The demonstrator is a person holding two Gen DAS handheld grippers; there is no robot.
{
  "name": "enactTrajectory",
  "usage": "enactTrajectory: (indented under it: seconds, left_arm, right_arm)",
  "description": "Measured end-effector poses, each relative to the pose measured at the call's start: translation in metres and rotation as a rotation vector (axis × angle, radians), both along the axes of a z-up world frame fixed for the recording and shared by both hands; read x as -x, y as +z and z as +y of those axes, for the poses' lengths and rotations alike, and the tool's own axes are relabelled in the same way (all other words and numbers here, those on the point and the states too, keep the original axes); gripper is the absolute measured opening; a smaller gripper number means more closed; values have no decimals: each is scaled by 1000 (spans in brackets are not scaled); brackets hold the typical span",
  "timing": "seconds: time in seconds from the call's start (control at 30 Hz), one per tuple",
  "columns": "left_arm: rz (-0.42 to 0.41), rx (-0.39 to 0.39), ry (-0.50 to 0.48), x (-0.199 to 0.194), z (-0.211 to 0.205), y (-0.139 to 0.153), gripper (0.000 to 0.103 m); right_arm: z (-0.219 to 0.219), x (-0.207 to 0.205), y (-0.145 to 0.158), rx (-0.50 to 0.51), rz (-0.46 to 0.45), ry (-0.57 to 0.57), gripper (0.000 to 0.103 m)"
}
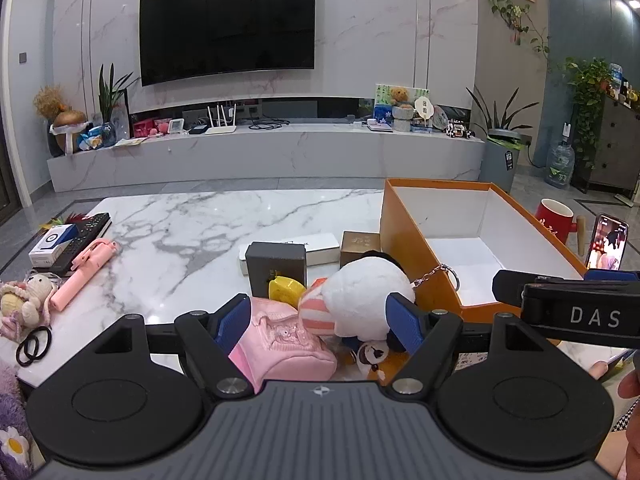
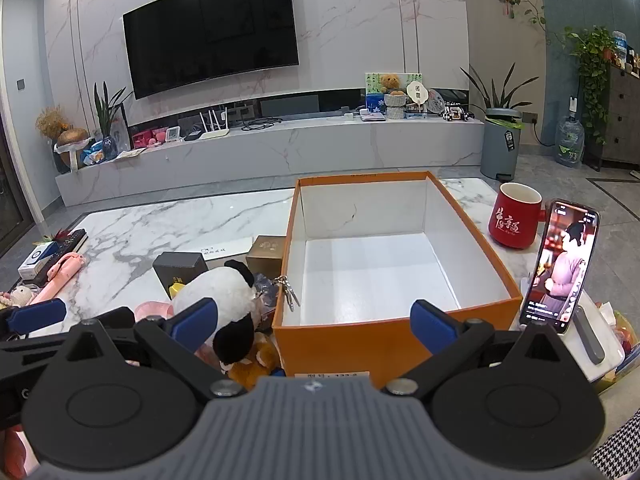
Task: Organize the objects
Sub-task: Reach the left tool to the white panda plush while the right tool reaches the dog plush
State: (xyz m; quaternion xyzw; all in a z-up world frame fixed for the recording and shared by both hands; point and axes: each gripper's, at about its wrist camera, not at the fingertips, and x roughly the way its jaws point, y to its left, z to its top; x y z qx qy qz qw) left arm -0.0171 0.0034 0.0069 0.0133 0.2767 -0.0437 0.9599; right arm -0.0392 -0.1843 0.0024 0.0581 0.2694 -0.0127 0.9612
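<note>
**Marble table, box empty**

Marble table (image 1: 192, 220) cluttered; orange box (image 2: 392, 344) empty. Left gripper (image 1: 320, 320) wide, straddling panda plush (image 1: 368, 300) and pink pouch (image 1: 280, 340), gripping neither. Right gripper (image 2: 314, 320) fully open, empty. Risk: closing snags both, keychain (image 2: 290, 294) catches rim.

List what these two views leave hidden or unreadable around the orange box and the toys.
- Left wrist view: the orange box has its near right corner hidden behind the right gripper.
- Left wrist view: the panda plush has its face turned away.
- Right wrist view: the box label is cut off by the gripper body.
- Right wrist view: the red mug has its handle behind the phone.
</note>
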Motion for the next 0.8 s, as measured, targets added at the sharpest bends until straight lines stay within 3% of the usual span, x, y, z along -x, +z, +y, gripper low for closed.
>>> enactTrajectory:
  seconds: [0.57, 0.7, 0.73, 0.8]
  left_arm:
    - [35, 3, -31, -9, 10, -7, 84]
    - [66, 23, -69, -18, 18, -10, 77]
    - [74, 29, -91, -21, 20, -10, 74]
    - [80, 33, -133, -27, 22, -10, 70]
  right_arm:
    - [3, -8, -9, -3, 24, 33, 102]
    - [6, -14, -11, -1, 9, 72, 101]
    - [6, -16, -11, 0, 8, 87, 101]
    - [9, -21, -9, 3, 6, 121, 89]
